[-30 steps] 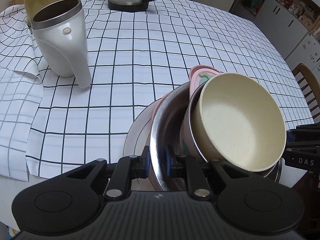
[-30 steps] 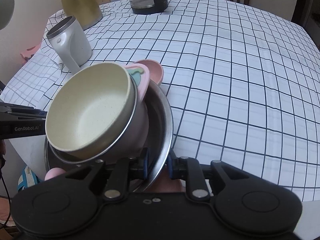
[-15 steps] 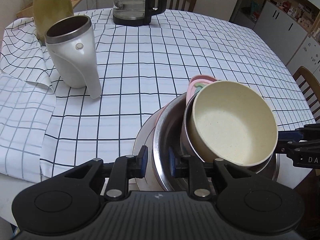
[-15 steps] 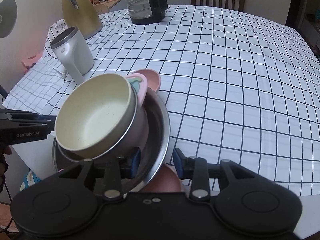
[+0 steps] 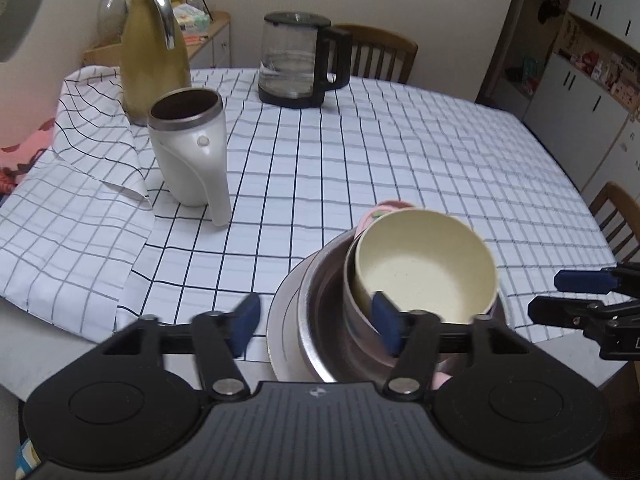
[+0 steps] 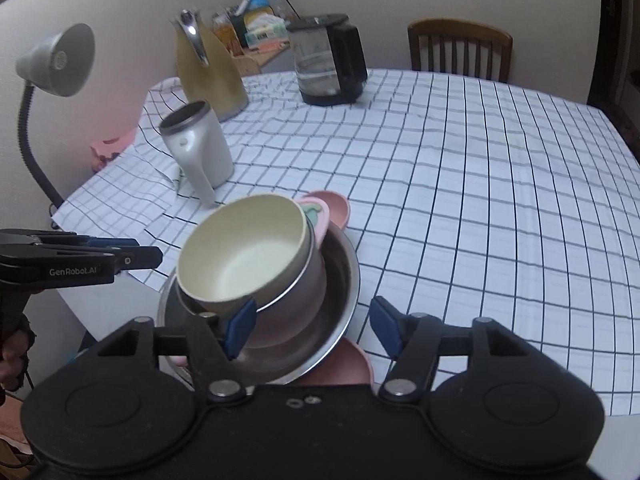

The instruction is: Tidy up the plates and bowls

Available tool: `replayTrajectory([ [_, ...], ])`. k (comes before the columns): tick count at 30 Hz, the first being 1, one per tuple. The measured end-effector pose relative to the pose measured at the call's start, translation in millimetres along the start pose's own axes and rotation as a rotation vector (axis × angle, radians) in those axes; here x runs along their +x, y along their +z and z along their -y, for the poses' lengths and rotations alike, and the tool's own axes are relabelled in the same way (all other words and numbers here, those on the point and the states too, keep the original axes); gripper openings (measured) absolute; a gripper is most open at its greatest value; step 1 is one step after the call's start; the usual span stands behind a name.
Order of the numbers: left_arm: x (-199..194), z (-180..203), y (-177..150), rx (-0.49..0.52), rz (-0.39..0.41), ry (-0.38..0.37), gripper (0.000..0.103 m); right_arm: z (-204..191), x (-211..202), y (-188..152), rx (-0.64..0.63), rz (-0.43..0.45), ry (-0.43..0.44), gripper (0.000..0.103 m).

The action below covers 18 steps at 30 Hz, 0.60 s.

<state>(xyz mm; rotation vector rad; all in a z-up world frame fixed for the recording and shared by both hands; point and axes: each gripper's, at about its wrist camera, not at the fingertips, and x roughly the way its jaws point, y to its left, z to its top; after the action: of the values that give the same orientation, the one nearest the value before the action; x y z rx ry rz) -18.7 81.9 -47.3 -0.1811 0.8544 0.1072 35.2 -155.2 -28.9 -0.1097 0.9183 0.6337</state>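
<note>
Near the table's front edge stands a stack of dishes. A cream bowl point(image 5: 424, 268) point(image 6: 244, 256) sits tilted in a small steel bowl, inside a wide steel bowl point(image 5: 320, 320) point(image 6: 340, 280). Under them lie a white plate point(image 5: 284, 320) and pink dishes point(image 6: 340, 368). My left gripper point(image 5: 316, 320) hovers over the stack's left rim, its jaws opening, pads touching nothing. My right gripper point(image 6: 312, 324) hovers over the opposite rim, its jaws also opening and clear of the metal. Each gripper shows in the other's view: the right gripper point(image 5: 576, 296) and the left gripper point(image 6: 132, 252).
A white steel-lined jug point(image 5: 188, 152) stands on the checked tablecloth point(image 5: 360, 152) left of the stack. Behind it are a yellow thermos point(image 5: 152, 52) and a glass coffee pot point(image 5: 300, 60). A desk lamp point(image 6: 56, 60) rises at the left, and wooden chairs point(image 6: 460, 48) ring the table.
Both grippers were shut on the wide steel bowl's rim; they have let go, spread their jaws and drawn back and up. The stack stays on the table.
</note>
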Motion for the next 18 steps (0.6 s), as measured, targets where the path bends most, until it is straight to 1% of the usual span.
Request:
replayTrajectory([
  [3, -14, 10, -2, 0.002, 0.032, 0.029, 0.067, 0, -12, -2, -0.016, 0.031, 0.018, 0.069],
  [5, -22, 16, -4, -0.01, 0.046, 0.034, 0.069, 1, -19, -3, -0.023, 0.052, 0.03, 0.072],
  [7, -30, 22, -6, -0.019, 0.061, 0.037, 0.076, 2, -27, -4, -0.033, 0.076, 0.035, 0.079],
  [11, -46, 37, -13, -0.015, 0.098, 0.043, 0.081, 1, -45, -6, -0.061, 0.129, 0.046, 0.085],
  [13, -52, 43, -17, -0.019, 0.101, 0.048, 0.087, 1, -54, -8, -0.071, 0.158, 0.048, 0.094],
  [14, -55, 45, -19, -0.025, 0.105, 0.047, 0.089, 1, -58, -9, -0.072, 0.175, 0.052, 0.095],
  [18, -65, 50, -31, -0.061, 0.131, 0.061, 0.09, 2, -72, -15, -0.073, 0.221, 0.049, 0.101],
])
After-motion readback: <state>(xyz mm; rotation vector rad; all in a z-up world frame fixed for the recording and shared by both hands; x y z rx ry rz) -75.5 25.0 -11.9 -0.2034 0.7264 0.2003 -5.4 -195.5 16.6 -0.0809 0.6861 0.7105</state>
